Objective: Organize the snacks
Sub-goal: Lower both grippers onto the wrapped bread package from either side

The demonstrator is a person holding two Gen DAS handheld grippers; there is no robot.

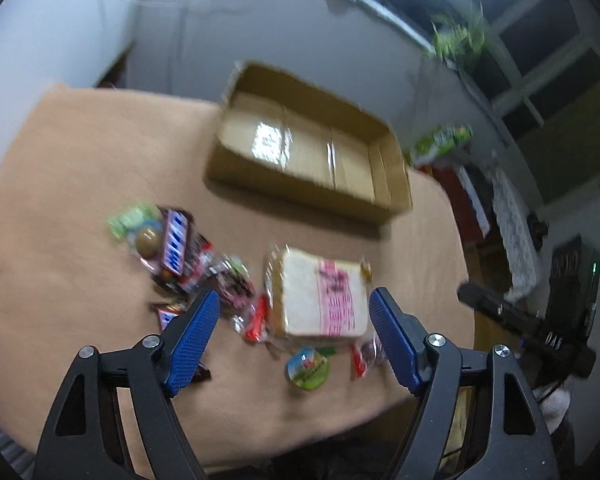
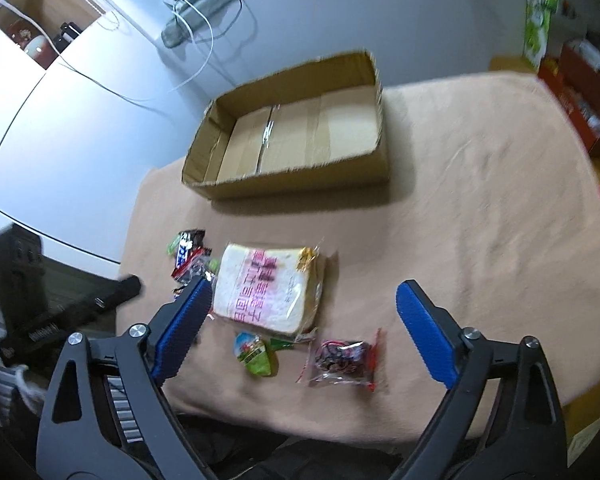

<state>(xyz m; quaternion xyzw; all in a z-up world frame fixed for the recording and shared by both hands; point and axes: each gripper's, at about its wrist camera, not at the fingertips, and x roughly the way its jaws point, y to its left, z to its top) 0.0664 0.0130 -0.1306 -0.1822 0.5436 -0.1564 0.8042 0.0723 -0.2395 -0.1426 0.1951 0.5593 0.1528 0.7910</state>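
Cardboard forms the only container in view: an open, shallow box (image 1: 312, 148) (image 2: 296, 128) at the far side of the table (image 1: 80, 152) (image 2: 480, 200), which is draped in a tan cloth. Nothing lies in the box; only its taped bottom seam and folded flaps show. All the snacks sit on the cloth nearer the cameras. A bagged bread slice (image 1: 320, 296) (image 2: 266, 288) lies in the middle, its wrapper crossed by a pink band of printed characters too blurred to read. Left of it is a heap of candy bars (image 1: 184, 252) (image 2: 188, 256), one with a blue-and-white wrapper whose lettering cannot be made out; part of the heap is hidden behind the fingers in both views. Just in front of the bread lies a small green-lidded cup (image 1: 307, 368) (image 2: 254, 354), and beside that a clear packet with red edges (image 1: 364, 356) (image 2: 344, 360), dark pieces inside, cut off by a finger in the left view. The left gripper (image 1: 294, 324) hangs over the bread with its blue-padded fingers spread wide, holding nothing. The right gripper (image 2: 302, 312) is likewise wide apart and holds nothing, above the cup and packet. Both views are smeared with motion blur. A green carton (image 1: 440, 144) (image 2: 538, 24) stands beyond the table, its print illegible.
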